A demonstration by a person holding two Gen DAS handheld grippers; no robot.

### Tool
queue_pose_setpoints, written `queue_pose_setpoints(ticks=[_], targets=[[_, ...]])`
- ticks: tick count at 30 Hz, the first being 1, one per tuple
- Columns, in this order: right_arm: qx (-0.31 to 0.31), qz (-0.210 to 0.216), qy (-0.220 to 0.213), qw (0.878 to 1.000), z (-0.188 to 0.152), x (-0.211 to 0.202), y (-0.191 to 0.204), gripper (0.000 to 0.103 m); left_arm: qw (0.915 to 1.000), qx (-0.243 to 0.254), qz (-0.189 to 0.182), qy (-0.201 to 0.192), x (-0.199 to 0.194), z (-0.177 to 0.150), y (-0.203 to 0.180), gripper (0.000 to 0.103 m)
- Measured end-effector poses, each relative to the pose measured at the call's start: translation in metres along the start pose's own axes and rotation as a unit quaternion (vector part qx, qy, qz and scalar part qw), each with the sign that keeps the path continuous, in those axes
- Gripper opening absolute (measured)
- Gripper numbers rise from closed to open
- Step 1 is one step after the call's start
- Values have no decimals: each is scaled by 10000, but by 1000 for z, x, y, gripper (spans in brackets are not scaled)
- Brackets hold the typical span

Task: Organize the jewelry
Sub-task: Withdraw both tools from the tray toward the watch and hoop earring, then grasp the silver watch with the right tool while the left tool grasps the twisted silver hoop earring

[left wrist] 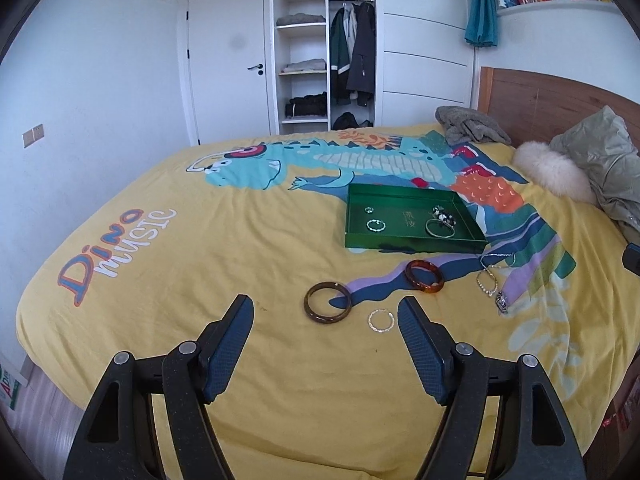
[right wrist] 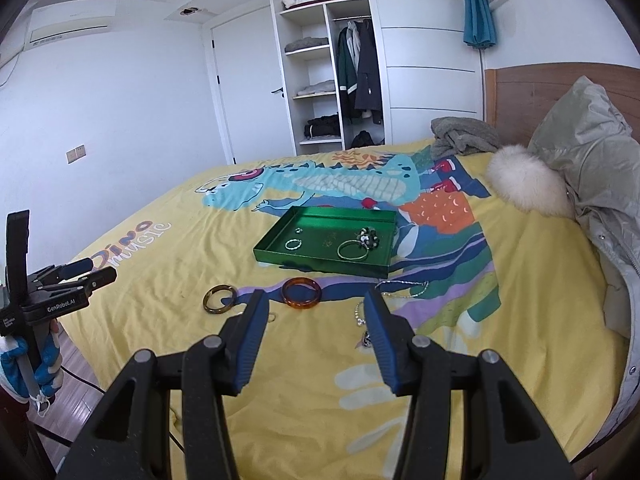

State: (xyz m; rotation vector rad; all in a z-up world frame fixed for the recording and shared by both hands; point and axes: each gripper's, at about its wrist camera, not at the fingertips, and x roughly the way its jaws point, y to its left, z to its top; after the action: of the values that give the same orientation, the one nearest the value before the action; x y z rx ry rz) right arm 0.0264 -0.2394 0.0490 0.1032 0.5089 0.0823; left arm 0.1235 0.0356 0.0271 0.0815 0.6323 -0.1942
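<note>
1. Bedroom with white walls and an open white wardrobe (left wrist: pixel 326 52) behind a bed under a yellow cotton duvet printed with a teal dinosaur (left wrist: pixel 180 272)
2. On the duvet sits a shallow green rectangular metal tray (left wrist: pixel 400 245); it holds a small silver ring (left wrist: pixel 369 210), a thin silver beaded bracelet (left wrist: pixel 376 225), a larger silver bangle (left wrist: pixel 439 229) and a dark beaded cluster (left wrist: pixel 442 213) touching that bangle
3. Near the tray's front wall, on the fabric, lie a dark brown glossy bangle (left wrist: pixel 328 303), an amber-orange translucent bangle (left wrist: pixel 424 276), a twisted thin silver hoop (left wrist: pixel 381 321) and a tangle of silver chain necklaces with a pendant (left wrist: pixel 491 276)
4. Left gripper (left wrist: pixel 326 314) hangs above the duvet, jaws spread wide and holding nothing; the dark brown bangle and silver hoop show between its fingers
5. Right gripper (right wrist: pixel 316 304) hangs likewise, jaws wide apart and empty, with the amber bangle seen between them
</note>
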Motion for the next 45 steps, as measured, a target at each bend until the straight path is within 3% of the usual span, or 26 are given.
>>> queue_pose_setpoints(ticks=[17,29,45], targets=[[436,36,982,9942,-44,121,-54,48,9936,215,-496,995,137,-53,-39,74],[669,-13,1663,9838,-75,208,-82,48,9872,456,-383,1482,220,-55,-54,72],[647,-32,1906,9795,-78,259,-92,47,9865,561,-485,1461,239,-57,-66,55]])
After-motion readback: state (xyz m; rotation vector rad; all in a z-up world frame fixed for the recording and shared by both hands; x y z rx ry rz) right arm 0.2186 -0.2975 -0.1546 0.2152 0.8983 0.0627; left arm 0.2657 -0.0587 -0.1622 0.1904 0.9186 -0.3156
